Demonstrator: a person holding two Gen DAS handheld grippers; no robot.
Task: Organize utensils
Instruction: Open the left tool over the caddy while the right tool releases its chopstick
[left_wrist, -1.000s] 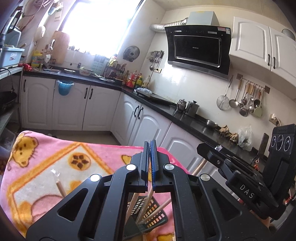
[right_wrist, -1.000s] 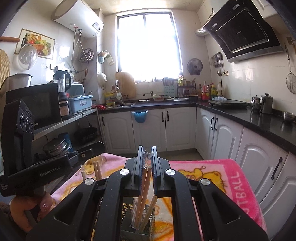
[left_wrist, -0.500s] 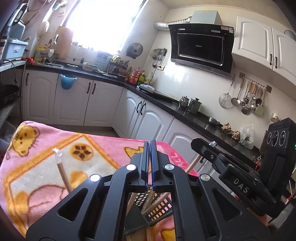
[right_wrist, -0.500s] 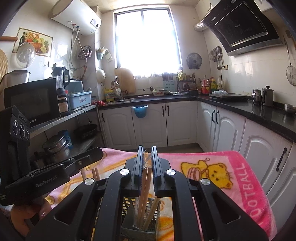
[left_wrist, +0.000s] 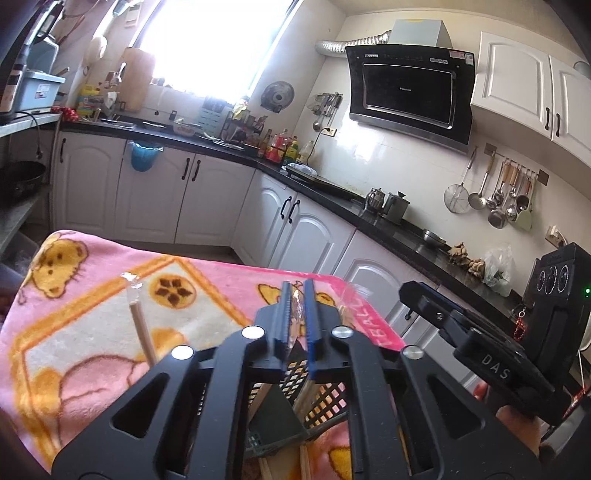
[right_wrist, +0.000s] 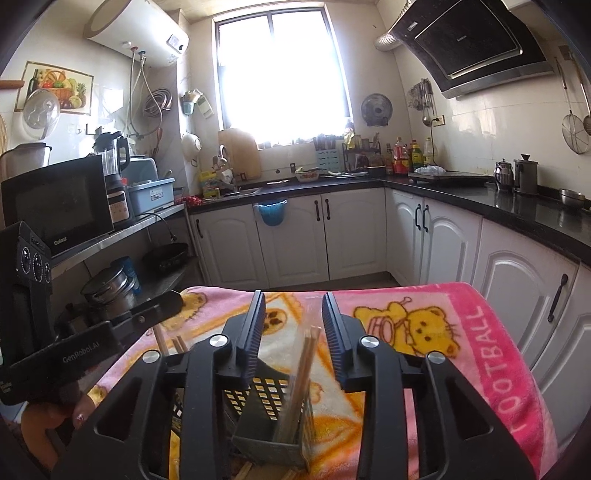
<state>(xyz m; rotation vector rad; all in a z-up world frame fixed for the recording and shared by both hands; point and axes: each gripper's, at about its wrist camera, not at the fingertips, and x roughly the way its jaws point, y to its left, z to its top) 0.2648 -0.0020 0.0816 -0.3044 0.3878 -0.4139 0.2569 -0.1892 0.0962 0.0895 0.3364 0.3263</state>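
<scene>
A dark perforated utensil holder (right_wrist: 269, 424) stands on the pink cartoon blanket (right_wrist: 461, 350), right below both grippers. My right gripper (right_wrist: 293, 325) is open; a plastic-wrapped pair of chopsticks (right_wrist: 303, 373) stands loose in the holder between its fingers. My left gripper (left_wrist: 297, 314) is slightly open around the clear wrapper top of another wrapped pair (left_wrist: 295, 325) that reaches into the holder (left_wrist: 321, 402). One more wrapped chopstick (left_wrist: 142, 328) leans up at the left. The left gripper also shows in the right wrist view (right_wrist: 147, 314).
The blanket (left_wrist: 92, 325) covers a small table with edges close on all sides. White cabinets (right_wrist: 332, 236) and black counters ring the room. A shelf with a microwave (right_wrist: 55, 210) and pots stands at the left.
My right gripper has opened and let go of its wrapped chopsticks, which now stand in the holder. My left gripper's jaws have parted a little. Both views have tilted down toward the holder.
</scene>
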